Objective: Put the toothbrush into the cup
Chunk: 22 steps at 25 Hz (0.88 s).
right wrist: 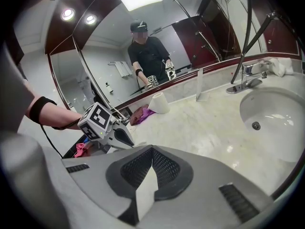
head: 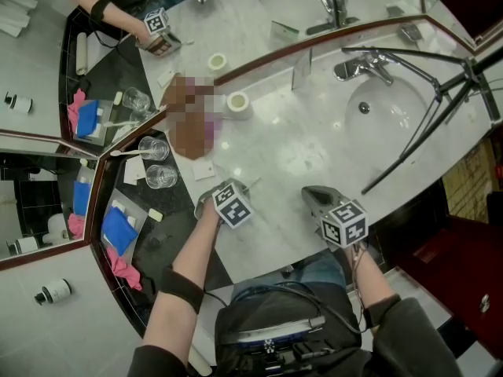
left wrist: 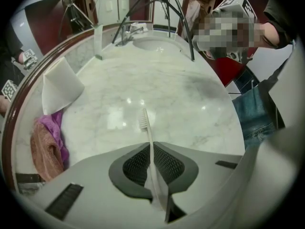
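White marble makes up the surface [head: 283,144], with a mirror running along its far edge, a sink [head: 387,110] and faucet [head: 363,67] at the right, and black tripod legs [head: 428,120] crossing over the basin. Near the front edge, the left tool [left wrist: 151,150] is clenched on the white toothbrush [left wrist: 146,125]. Its pads grip the handle, while the bristle end reaches out past the jaws over the marble. Whether that end touches the marble cannot be told. A white cup [head: 238,102] sits well apart from the brush, close to the mirror and just beside a pink and brown cloth [left wrist: 47,144]. Two clear glasses [head: 155,149] stand on a dark ledge at the left. To the right of the left tool, the right tool [right wrist: 151,150] has its jaws pressed together with nothing between them, above the front of the marble.
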Each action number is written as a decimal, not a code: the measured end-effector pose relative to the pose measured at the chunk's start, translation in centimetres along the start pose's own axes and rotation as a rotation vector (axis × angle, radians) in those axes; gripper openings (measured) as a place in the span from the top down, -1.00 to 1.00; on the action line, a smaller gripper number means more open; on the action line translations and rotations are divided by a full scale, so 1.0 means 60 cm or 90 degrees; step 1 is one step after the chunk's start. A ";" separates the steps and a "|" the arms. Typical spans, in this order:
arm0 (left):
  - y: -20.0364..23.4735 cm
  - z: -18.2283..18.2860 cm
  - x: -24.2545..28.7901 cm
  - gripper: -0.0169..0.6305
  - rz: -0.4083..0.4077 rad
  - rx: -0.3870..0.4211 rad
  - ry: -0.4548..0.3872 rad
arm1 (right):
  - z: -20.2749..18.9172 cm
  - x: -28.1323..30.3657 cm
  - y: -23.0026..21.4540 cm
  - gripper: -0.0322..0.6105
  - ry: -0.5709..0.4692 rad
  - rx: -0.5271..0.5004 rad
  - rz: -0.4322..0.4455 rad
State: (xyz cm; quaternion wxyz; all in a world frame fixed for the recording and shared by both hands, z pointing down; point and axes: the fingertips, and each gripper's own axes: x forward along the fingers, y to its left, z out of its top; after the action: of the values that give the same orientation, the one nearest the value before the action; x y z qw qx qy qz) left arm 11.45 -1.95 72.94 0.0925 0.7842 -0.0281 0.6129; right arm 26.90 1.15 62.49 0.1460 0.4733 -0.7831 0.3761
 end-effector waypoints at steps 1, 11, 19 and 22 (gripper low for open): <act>0.002 0.002 -0.004 0.88 0.004 -0.003 -0.006 | 0.002 0.002 0.002 0.83 0.000 -0.003 0.002; 0.009 0.041 -0.119 0.88 0.084 -0.069 -0.157 | 0.030 0.019 0.046 0.83 0.009 -0.043 0.027; 0.000 0.046 -0.242 0.87 0.166 -0.180 -0.351 | 0.072 0.024 0.077 0.83 -0.007 -0.074 0.032; -0.001 0.040 -0.292 0.87 0.212 -0.210 -0.419 | 0.084 0.029 0.092 0.81 -0.012 -0.086 0.041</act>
State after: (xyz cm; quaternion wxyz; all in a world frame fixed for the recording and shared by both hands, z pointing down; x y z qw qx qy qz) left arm 9.41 -3.54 55.46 0.1028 0.8978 -0.2808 0.3233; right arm 21.99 -2.12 57.63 0.1583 0.4405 -0.8227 0.3225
